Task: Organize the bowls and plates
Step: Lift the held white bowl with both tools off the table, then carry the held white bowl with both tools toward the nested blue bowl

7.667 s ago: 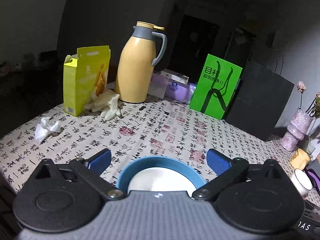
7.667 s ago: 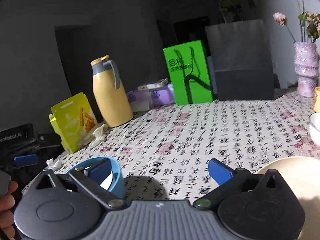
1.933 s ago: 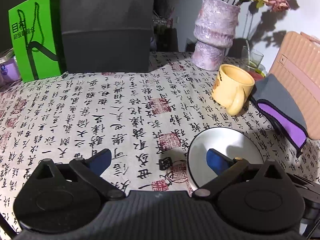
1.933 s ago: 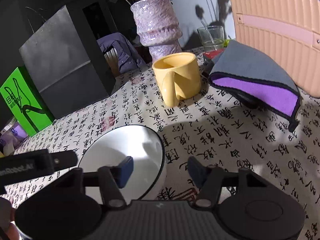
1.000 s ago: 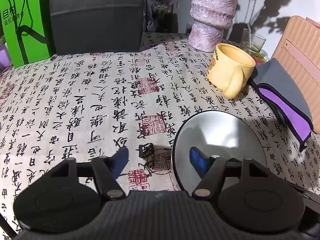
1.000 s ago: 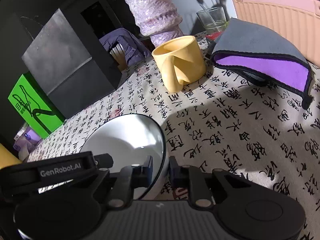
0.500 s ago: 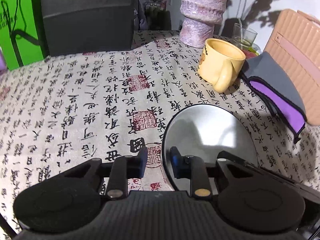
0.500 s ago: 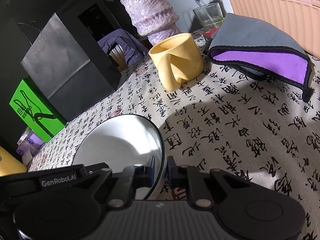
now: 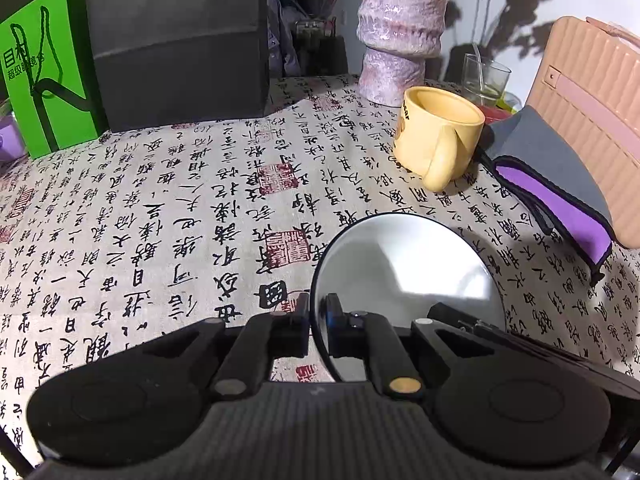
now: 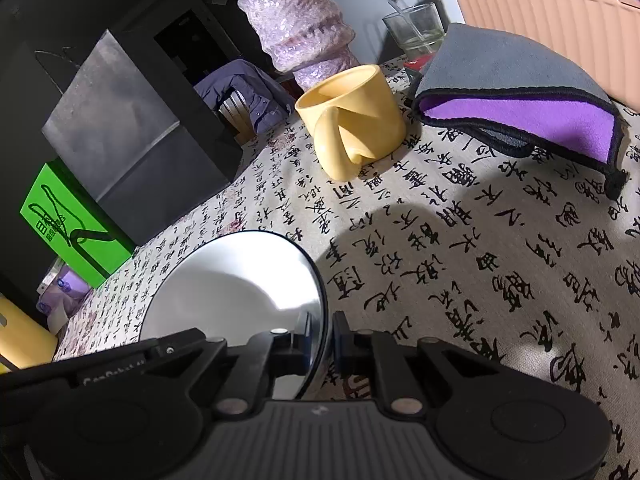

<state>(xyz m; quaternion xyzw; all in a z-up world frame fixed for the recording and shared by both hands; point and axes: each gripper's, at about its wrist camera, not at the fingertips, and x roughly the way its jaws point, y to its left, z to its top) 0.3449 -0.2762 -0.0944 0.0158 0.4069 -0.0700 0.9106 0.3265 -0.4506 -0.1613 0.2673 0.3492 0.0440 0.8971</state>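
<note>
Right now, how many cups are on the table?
2. A yellow mug stands past the white bowl, beside the purple vase. A clear glass stands behind the mug. Others may be out of view.

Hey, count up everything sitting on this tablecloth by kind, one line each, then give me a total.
Bowls: 1, white bowl
Mugs: 1, yellow mug
Vases: 1, purple vase
Glasses: 1, clear glass
Cloths: 1, grey and purple cloth
Bags: 2, black bag, green bag
Total: 7
</note>
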